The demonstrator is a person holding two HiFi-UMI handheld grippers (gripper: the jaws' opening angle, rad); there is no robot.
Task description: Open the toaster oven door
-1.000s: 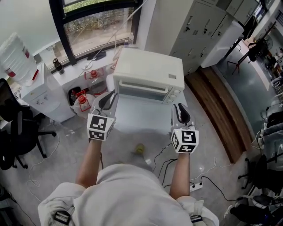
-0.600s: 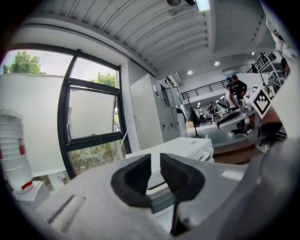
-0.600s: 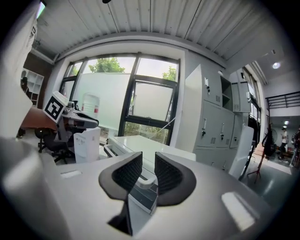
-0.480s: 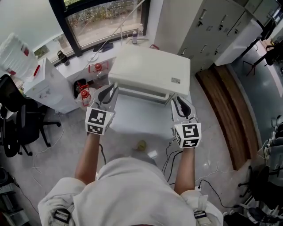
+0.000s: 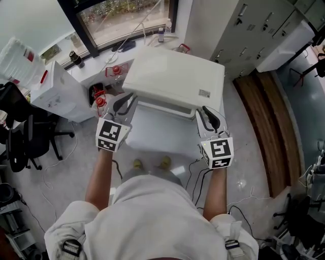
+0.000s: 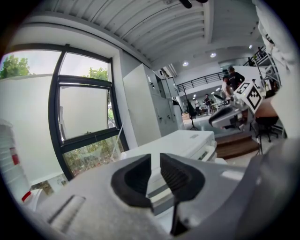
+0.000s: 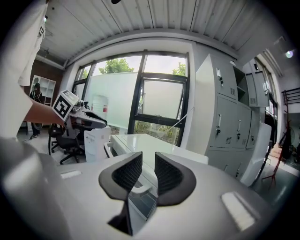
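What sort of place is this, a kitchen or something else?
Likely a lab or workshop office, not a kitchen: grey metal lockers along one wall, a black office chair, and the toaster oven sitting on a white table by the window.

Head cam looked steeply down from above the toaster oven (image 5: 175, 81), pretty close. L & R gripper cams sat low, looking along their jaws at it from the front; all 3 shared its white top.
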